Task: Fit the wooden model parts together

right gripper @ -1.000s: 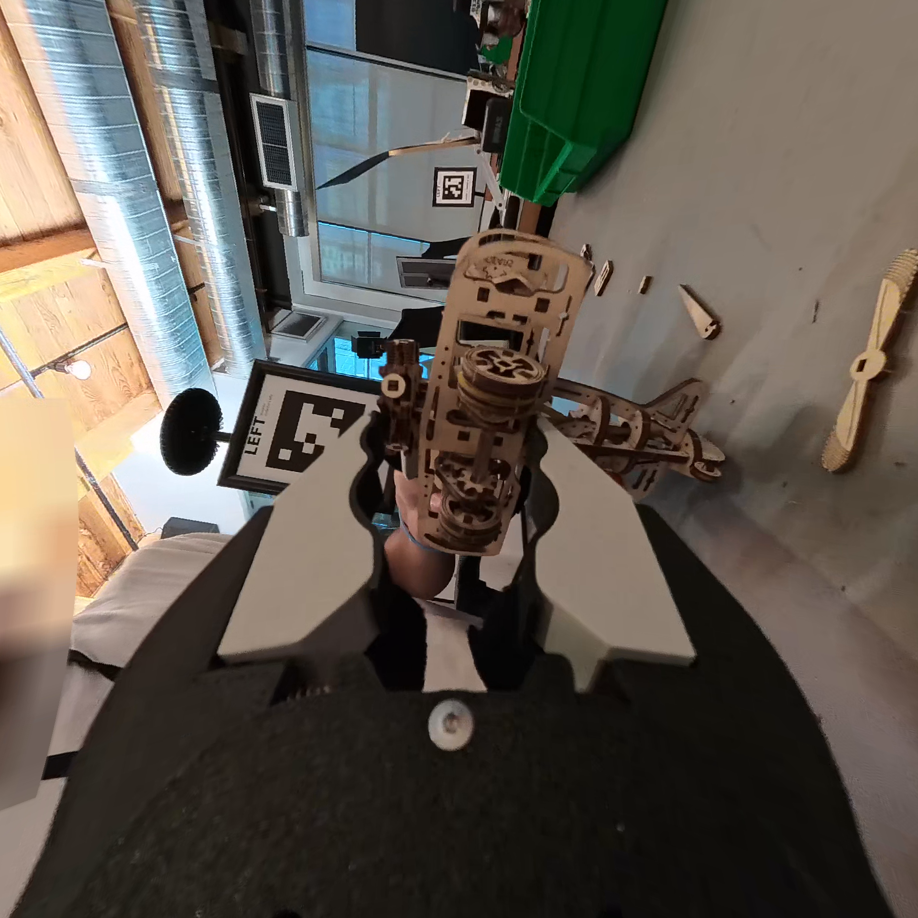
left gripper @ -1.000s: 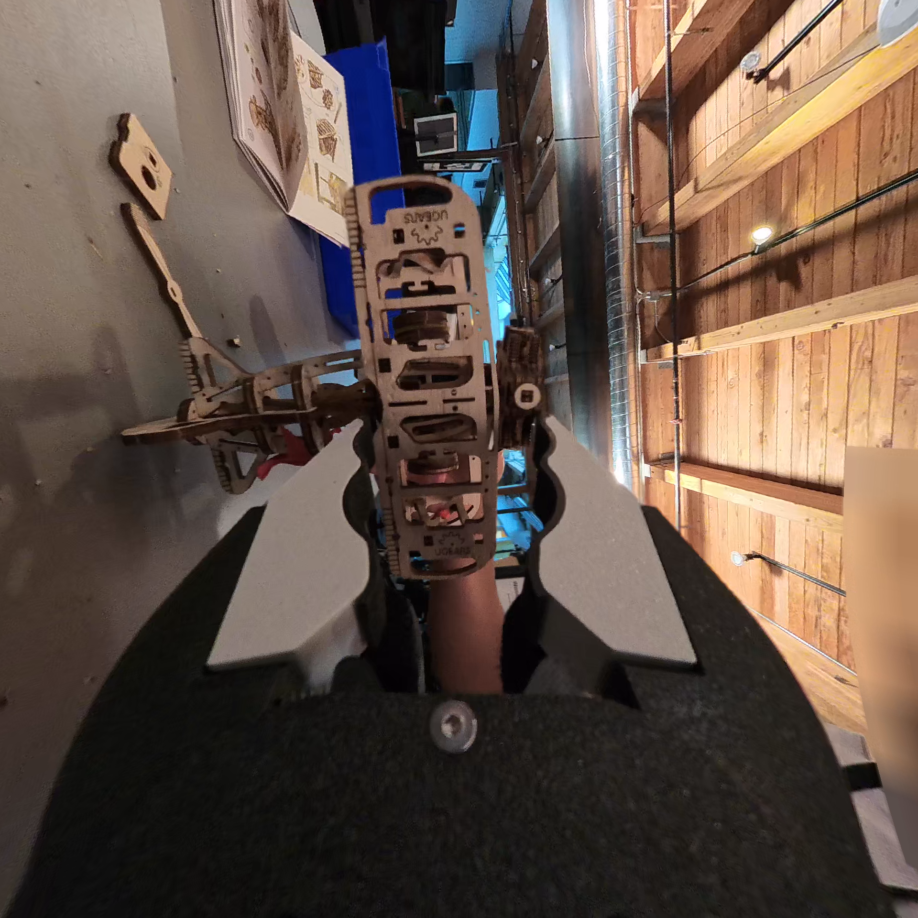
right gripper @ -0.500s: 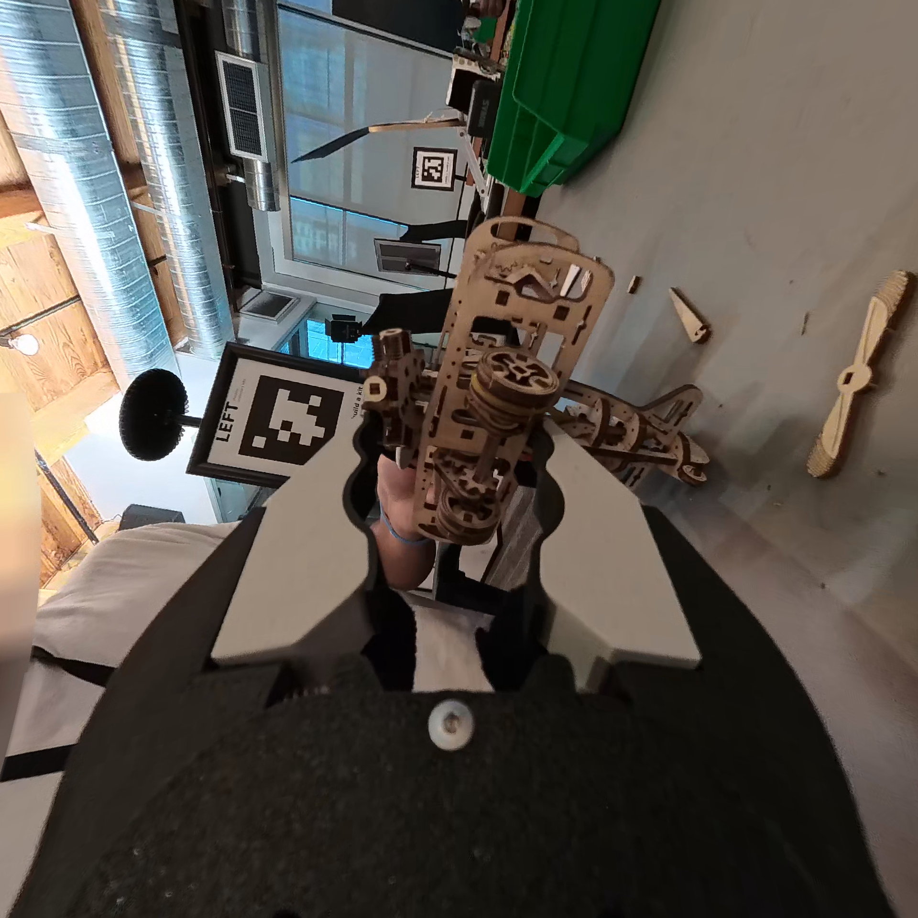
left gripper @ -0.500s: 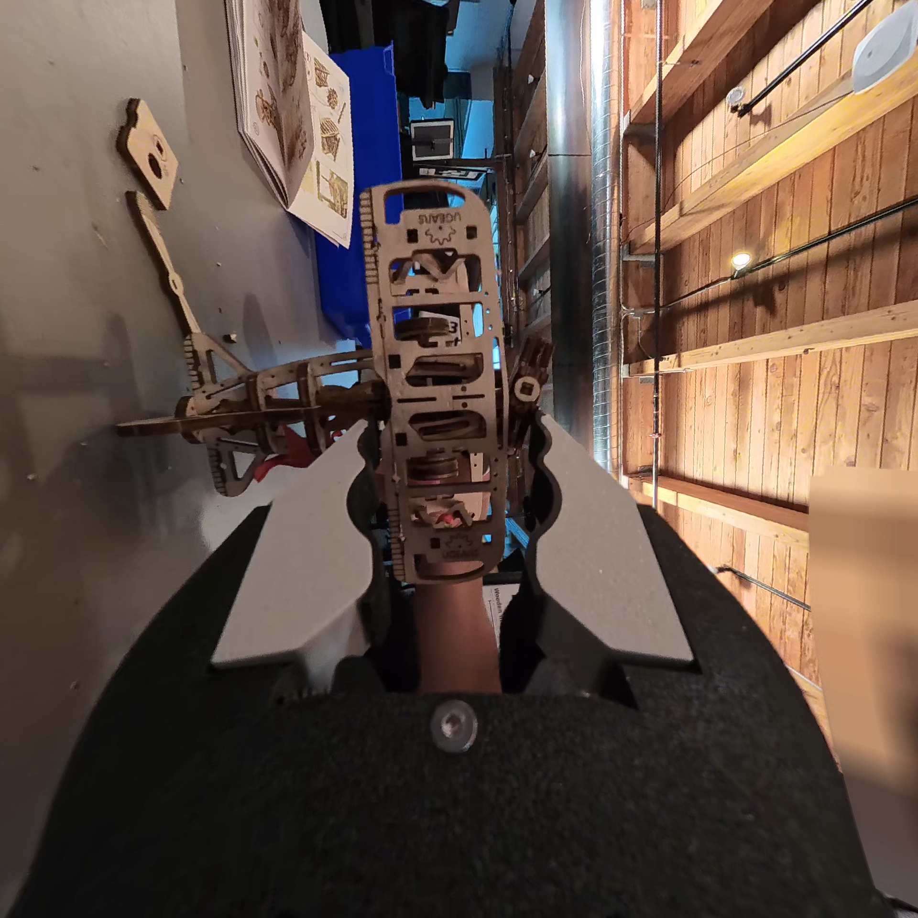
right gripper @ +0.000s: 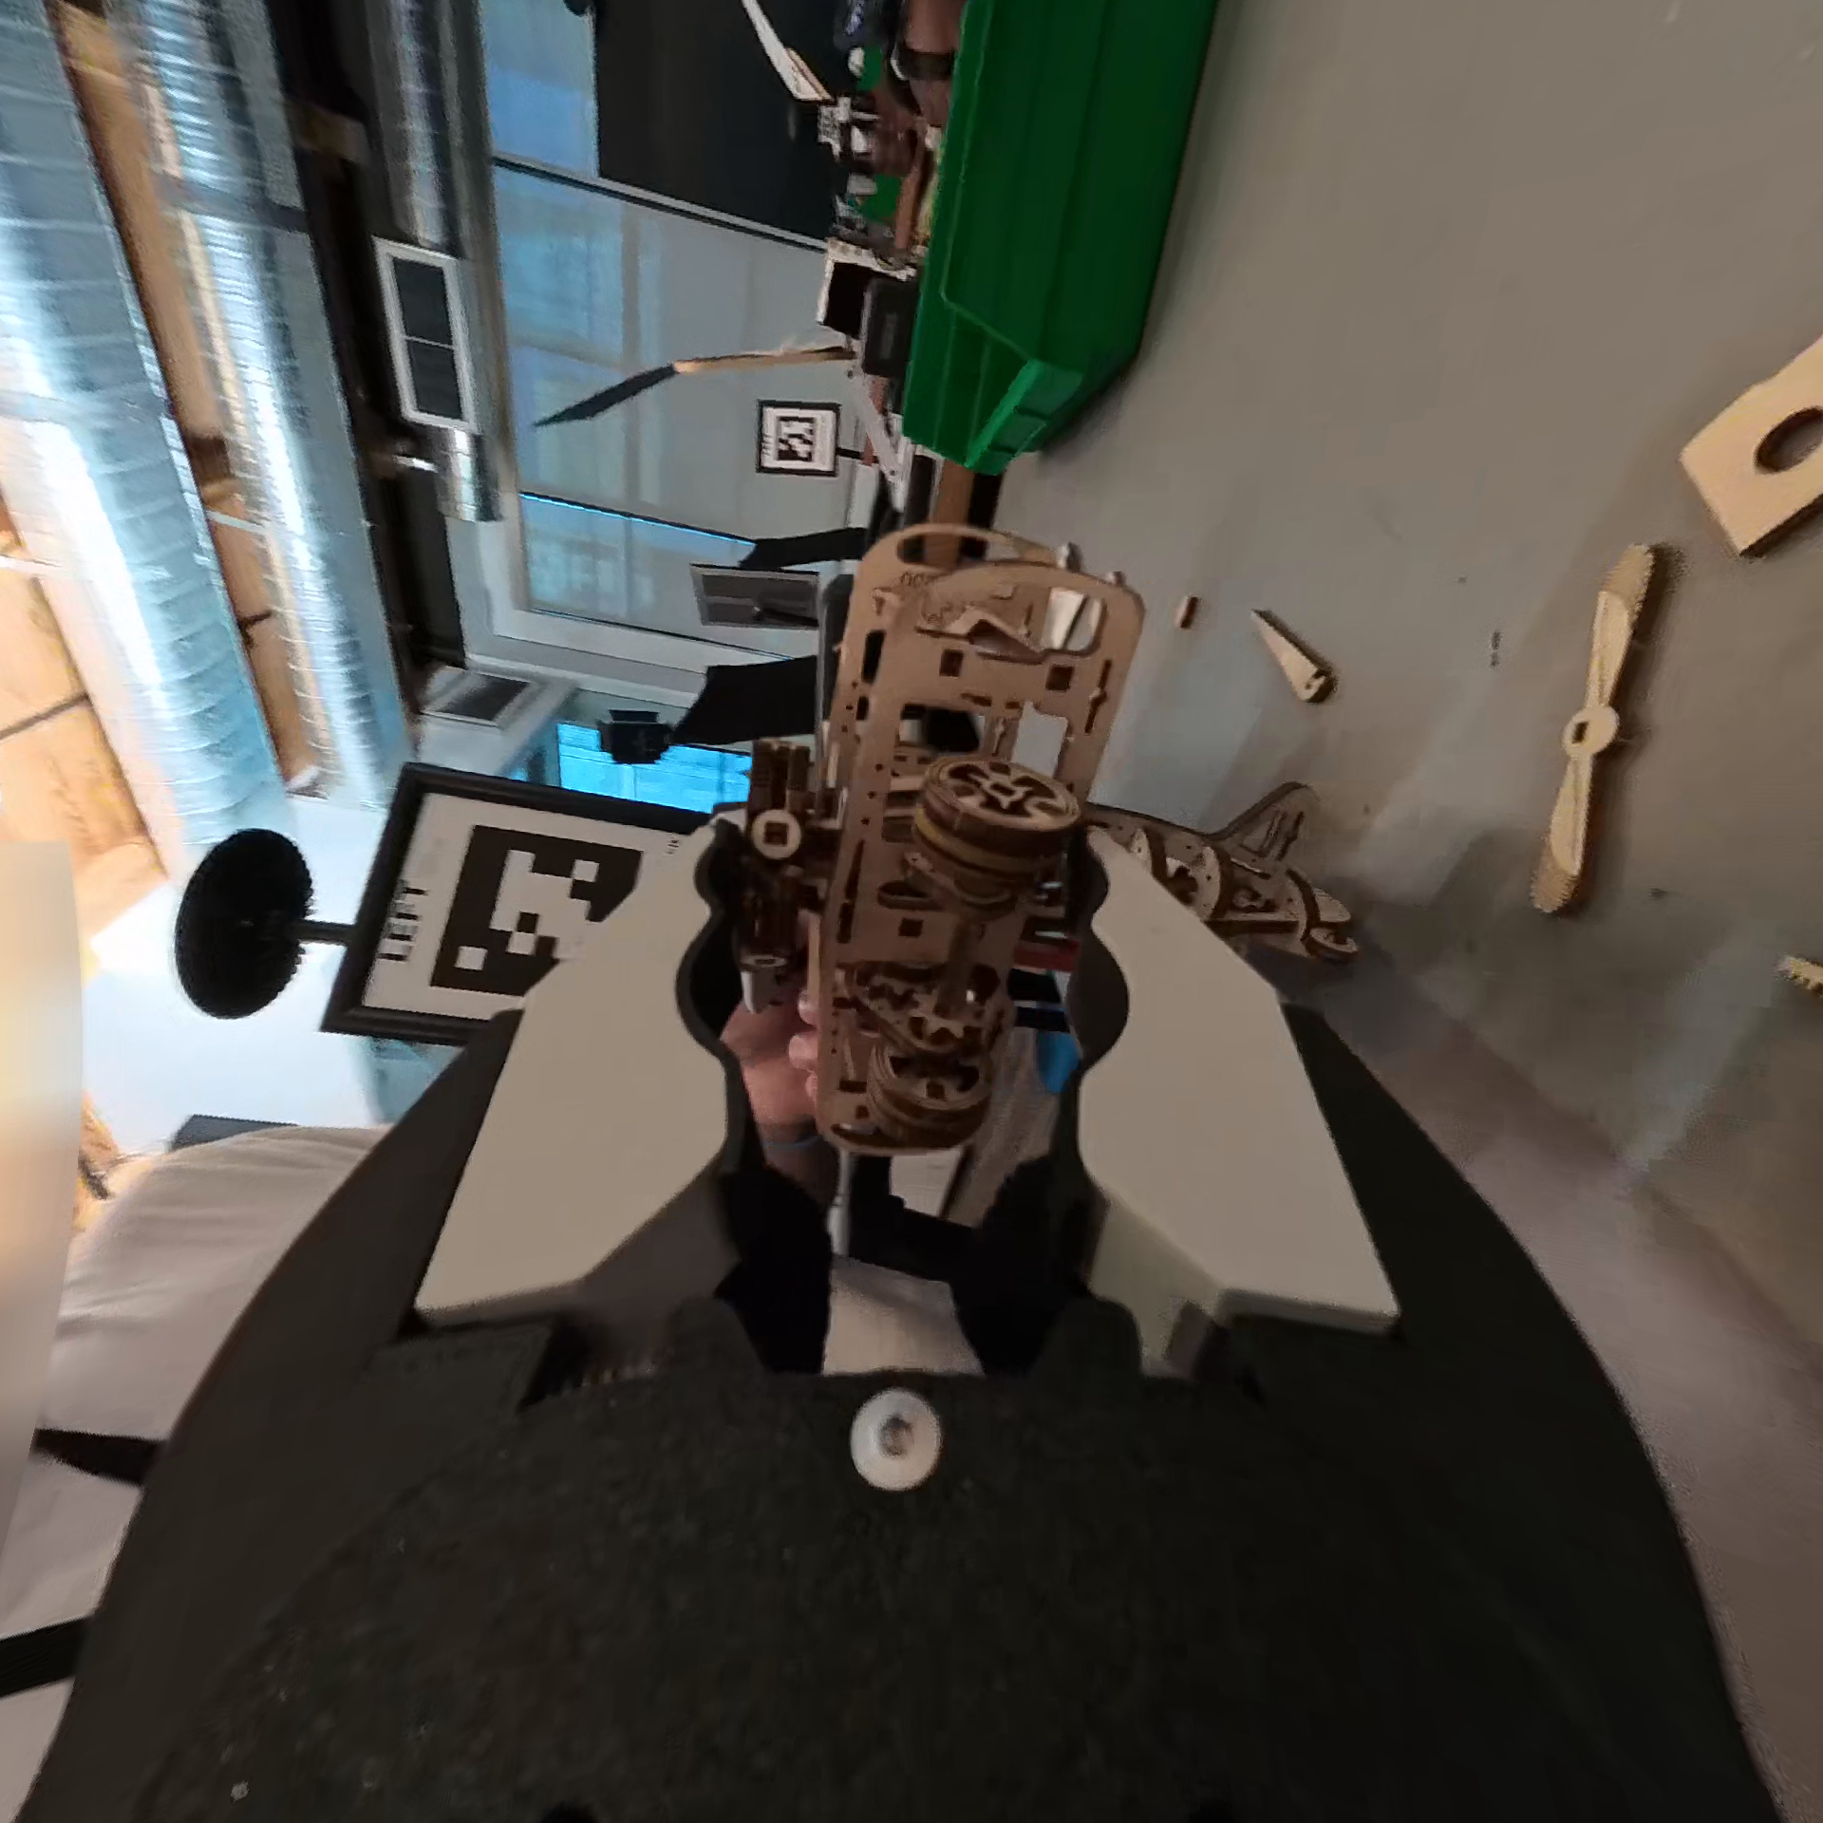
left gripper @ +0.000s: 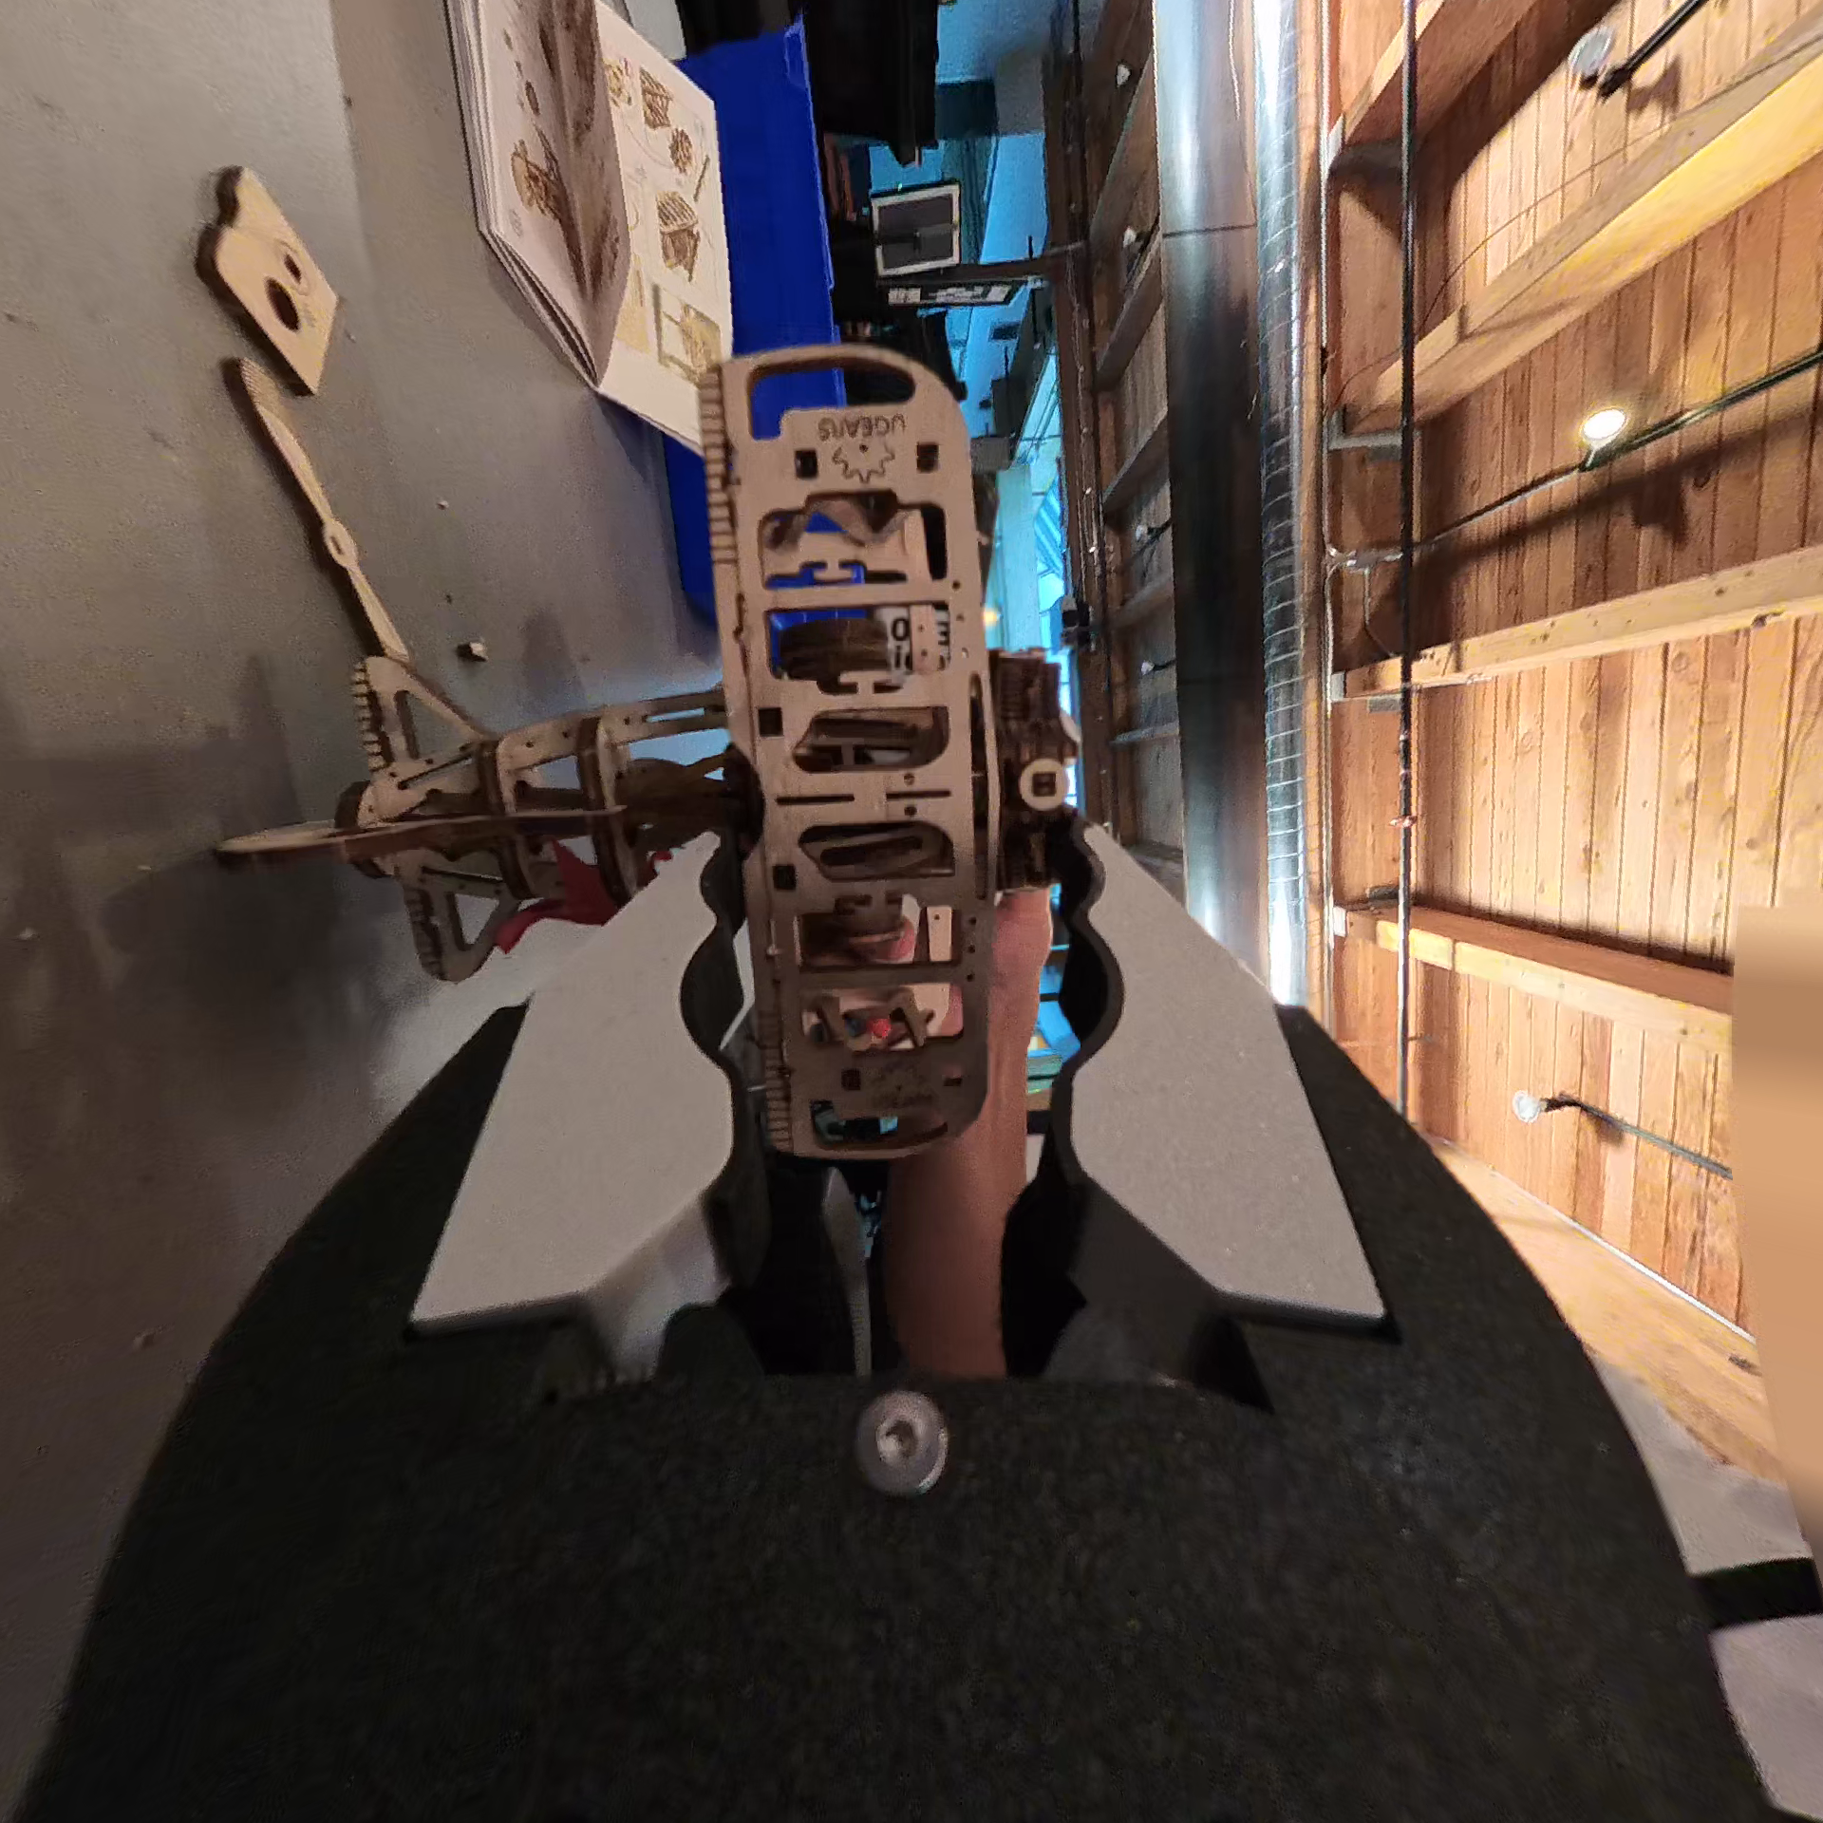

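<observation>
Wooden and full of cut-out holes, the plane model (left gripper: pixel 858 750) is up in the air between the two tools. Its flat wing stands on end, and its tail (left gripper: pixel 395 829) points toward the grey tabletop (left gripper: pixel 148 592).

The left hand-held gripper (left gripper: pixel 893 888) has its grey fingers (left gripper: pixel 612 1085) part way closed around the model's middle, one on each side. They look like they touch it, but I cannot tell how tight the hold is. The right hand-held gripper (right gripper: pixel 898 917) is the same, with its fingers (right gripper: pixel 1213 1085) close on both sides of the model (right gripper: pixel 947 868), near the small wooden wheels (right gripper: pixel 996 809).

A loose wooden propeller (right gripper: pixel 1588 730) lies on the tabletop (right gripper: pixel 1480 395), well apart from the model. Near it are a flat wooden piece with a hole (right gripper: pixel 1766 464) and a small pointed bit (right gripper: pixel 1292 656). An open booklet (left gripper: pixel 602 187) lies farther off, by a blue bin (left gripper: pixel 769 256). A green bin (right gripper: pixel 1046 217) sits at the far edge.
</observation>
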Demonstrator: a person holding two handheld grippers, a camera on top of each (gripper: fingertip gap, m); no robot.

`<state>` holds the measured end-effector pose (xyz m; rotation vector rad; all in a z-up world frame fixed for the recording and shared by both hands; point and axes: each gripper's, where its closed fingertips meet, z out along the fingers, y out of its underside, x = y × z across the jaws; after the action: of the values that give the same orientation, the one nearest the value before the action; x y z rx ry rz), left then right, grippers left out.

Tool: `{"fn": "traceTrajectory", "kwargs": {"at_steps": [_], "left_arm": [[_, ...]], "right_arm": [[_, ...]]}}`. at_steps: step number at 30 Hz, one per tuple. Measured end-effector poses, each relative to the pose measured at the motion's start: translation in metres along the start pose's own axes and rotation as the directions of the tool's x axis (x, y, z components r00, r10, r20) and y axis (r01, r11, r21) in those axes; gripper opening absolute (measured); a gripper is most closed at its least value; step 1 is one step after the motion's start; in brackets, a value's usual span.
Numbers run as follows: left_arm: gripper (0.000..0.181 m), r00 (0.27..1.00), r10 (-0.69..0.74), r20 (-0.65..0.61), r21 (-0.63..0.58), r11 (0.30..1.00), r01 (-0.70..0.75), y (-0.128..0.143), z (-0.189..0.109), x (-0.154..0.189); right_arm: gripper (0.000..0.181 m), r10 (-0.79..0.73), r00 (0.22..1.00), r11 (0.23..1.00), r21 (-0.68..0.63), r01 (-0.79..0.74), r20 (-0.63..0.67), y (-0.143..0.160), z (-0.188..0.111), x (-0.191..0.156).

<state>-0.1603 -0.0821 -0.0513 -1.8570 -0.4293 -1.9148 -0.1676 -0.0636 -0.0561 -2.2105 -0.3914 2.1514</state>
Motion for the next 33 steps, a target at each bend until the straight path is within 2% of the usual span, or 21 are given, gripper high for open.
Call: {"fn": "traceTrajectory", "kwargs": {"at_steps": [2, 8, 11, 14, 16, 25, 33], "left_arm": [[0.062, 1.000, 0.010, 0.004, -0.023, 1.000, -0.010, 0.0027, 0.0019, 0.0002], [0.069, 0.999, -0.045, -0.023, -0.043, 0.998, 0.044, 0.0005, 0.0018, 0.0017], [0.068, 0.998, -0.056, -0.024, -0.022, 0.998, 0.055, -0.0011, 0.0018, 0.0019], [0.061, 0.996, -0.070, -0.053, -0.037, 0.997, 0.068, 0.0002, -0.0010, 0.0002], [0.061, 0.997, -0.058, -0.044, -0.043, 0.997, 0.056, 0.0012, -0.0020, 0.0003], [0.060, 1.000, 0.019, 0.022, -0.037, 0.999, -0.018, -0.0034, 0.0015, -0.0028], [0.060, 0.999, 0.049, 0.014, -0.021, 0.999, -0.049, -0.0041, 0.0012, -0.0027]], "right_arm": [[0.063, 0.021, 0.999, 1.000, 0.012, -0.021, 0.040, -0.0006, -0.0004, -0.0001], [0.060, -0.031, 0.998, 0.999, 0.011, 0.030, 0.055, -0.0009, 0.0016, -0.0011], [0.061, -0.052, 0.997, 0.998, 0.025, 0.051, 0.055, -0.0017, 0.0017, -0.0014], [0.064, -0.088, 0.996, 0.996, -0.020, 0.088, 0.021, 0.0041, 0.0000, -0.0021], [0.064, -0.092, 0.996, 0.995, -0.034, 0.092, 0.003, 0.0063, -0.0001, -0.0021], [0.057, -0.015, 0.998, 1.000, 0.001, 0.015, 0.068, 0.0054, -0.0032, -0.0017], [0.057, -0.026, 0.997, 1.000, 0.007, 0.026, 0.079, 0.0025, -0.0013, -0.0018]]}}
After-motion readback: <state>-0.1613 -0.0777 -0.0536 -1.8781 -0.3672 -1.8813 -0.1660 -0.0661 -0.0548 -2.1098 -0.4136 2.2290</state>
